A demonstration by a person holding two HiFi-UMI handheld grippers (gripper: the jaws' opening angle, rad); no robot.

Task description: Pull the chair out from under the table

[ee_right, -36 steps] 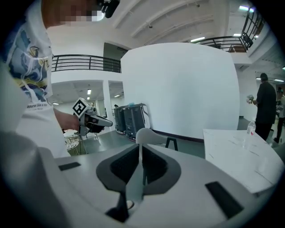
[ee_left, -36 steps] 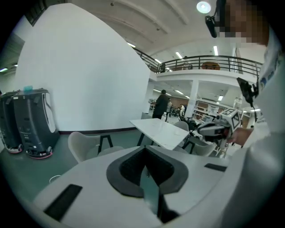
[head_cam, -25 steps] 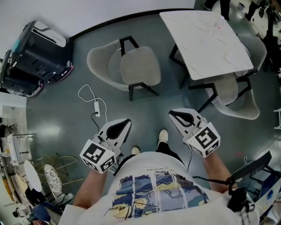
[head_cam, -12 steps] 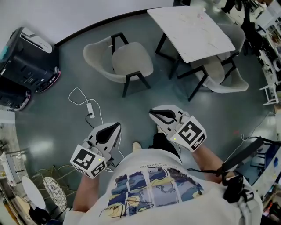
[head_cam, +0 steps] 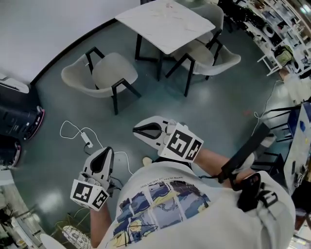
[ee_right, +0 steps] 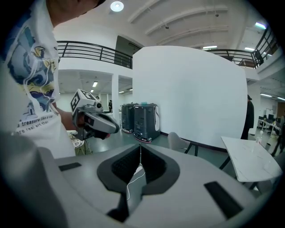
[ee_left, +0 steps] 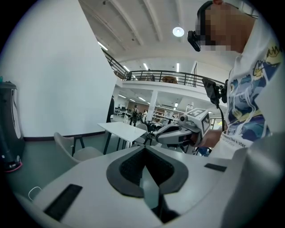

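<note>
White marble table [head_cam: 165, 22] stands at our 12 o'clock in the head view, on a grey-green floor [head_cam: 209, 112].

We see the tucked chair [head_cam: 214, 54] on the table's 4 o'clock side. Its pale seat sits partly under the table top and its black legs poke out toward us. It is well apart from both our grippers.

We also see a free chair [head_cam: 104, 73] at our 11 o'clock. It stands out in the open, just beside the table's 8 o'clock corner. One more pale chair [head_cam: 216, 12] peeks out at the table's 2 o'clock side.

We hold the left gripper [head_cam: 106, 152] low at our 10 o'clock. Its jaws are pressed tight together with nothing between them.

We hold the right gripper [head_cam: 138, 130] near 12 o'clock, in front of our body, with its tip pointing toward 9 o'clock. Its jaws are closing the last little bit. They look as good as together, and nothing sits between them.

On the floor at 10 o'clock, just past the left gripper, lies a white cable [head_cam: 80, 136] with a small plug block on it. Two black machines [head_cam: 17, 126] stand at 9 o'clock by the white wall [head_cam: 43, 29]. A shoe [head_cam: 146, 160] shows between the two grippers.
</note>
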